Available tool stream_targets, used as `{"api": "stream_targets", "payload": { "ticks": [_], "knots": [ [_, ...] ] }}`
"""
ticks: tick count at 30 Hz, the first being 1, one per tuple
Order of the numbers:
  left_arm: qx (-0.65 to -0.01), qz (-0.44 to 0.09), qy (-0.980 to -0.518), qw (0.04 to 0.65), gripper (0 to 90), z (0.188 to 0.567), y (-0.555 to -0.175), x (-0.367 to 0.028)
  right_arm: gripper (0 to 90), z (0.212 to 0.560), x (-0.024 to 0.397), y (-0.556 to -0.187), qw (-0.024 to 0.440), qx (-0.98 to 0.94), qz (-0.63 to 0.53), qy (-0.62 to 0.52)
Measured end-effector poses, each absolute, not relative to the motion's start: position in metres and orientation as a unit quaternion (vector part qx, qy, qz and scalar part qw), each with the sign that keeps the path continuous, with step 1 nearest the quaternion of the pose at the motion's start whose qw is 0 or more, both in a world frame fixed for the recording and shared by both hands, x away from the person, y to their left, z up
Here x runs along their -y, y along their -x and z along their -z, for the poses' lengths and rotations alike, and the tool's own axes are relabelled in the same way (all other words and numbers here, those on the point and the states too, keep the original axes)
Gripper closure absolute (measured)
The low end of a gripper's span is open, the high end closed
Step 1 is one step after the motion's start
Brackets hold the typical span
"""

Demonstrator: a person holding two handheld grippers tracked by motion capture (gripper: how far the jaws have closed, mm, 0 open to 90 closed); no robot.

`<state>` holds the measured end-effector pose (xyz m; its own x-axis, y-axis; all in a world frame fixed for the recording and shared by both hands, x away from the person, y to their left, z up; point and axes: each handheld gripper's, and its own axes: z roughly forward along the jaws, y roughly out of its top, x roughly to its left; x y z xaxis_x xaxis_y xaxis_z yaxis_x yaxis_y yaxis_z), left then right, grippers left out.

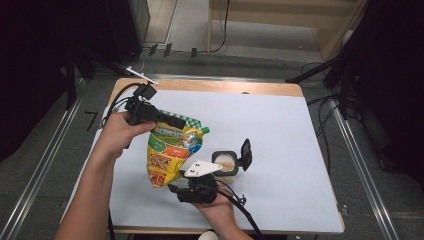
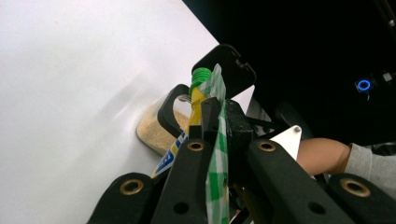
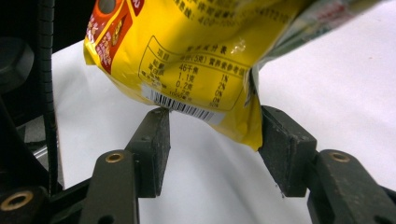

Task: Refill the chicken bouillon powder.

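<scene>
A yellow spouted pouch (image 1: 170,150) with a green checked top and a green cap (image 1: 205,130) hangs tilted over the white mat. My left gripper (image 1: 177,121) is shut on its checked top edge (image 2: 217,154); the cap (image 2: 201,73) shows just past the jaws. My right gripper (image 1: 173,186) sits under the pouch's lower end. In the right gripper view its jaws stand apart on either side of the pouch's bottom corner (image 3: 196,56), and the pads (image 3: 285,149) do not squeeze it. A small round tub (image 1: 225,162) of tan powder stands to the right with its black lid (image 1: 246,152) flipped up.
A white mat (image 1: 280,130) covers most of the wooden table (image 1: 210,86). The tub (image 2: 154,130) and its lid (image 2: 224,63) lie just beyond the pouch in the left gripper view. Black stands and cables flank the table on both sides.
</scene>
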<state>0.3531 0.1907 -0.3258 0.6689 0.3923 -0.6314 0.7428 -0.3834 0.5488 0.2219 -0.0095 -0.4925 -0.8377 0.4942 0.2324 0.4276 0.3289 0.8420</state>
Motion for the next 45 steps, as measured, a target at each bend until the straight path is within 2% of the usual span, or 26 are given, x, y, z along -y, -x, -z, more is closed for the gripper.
{"api": "stream_targets", "payload": {
  "ticks": [15,28,31,38,43,45],
  "knots": [
    [-0.395,0.169,-0.78,0.456,90.0,0.33,-0.369,-0.218,46.2,0.486,0.019,-0.224,0.053,-0.802,-0.513,-0.301],
    [-0.388,0.166,-0.773,0.473,90.0,0.323,-0.373,-0.218,45.7,0.483,0.03,-0.227,0.078,-0.791,-0.518,-0.316],
    [-0.391,0.148,-0.775,0.473,90.0,0.319,-0.373,-0.22,46.1,0.483,0.032,-0.226,0.077,-0.791,-0.518,-0.317],
    [-0.416,0.083,-0.777,0.465,90.0,0.335,-0.387,-0.221,46.1,0.484,0.028,-0.224,0.065,-0.795,-0.517,-0.311],
    [-0.433,0.073,-0.774,0.457,90.0,0.349,-0.395,-0.226,46.1,0.484,0.025,-0.221,0.062,-0.799,-0.516,-0.303],
    [-0.437,0.084,-0.766,0.464,90.0,0.355,-0.396,-0.23,46.1,0.484,0.025,-0.221,0.062,-0.8,-0.516,-0.301]
  ]
}}
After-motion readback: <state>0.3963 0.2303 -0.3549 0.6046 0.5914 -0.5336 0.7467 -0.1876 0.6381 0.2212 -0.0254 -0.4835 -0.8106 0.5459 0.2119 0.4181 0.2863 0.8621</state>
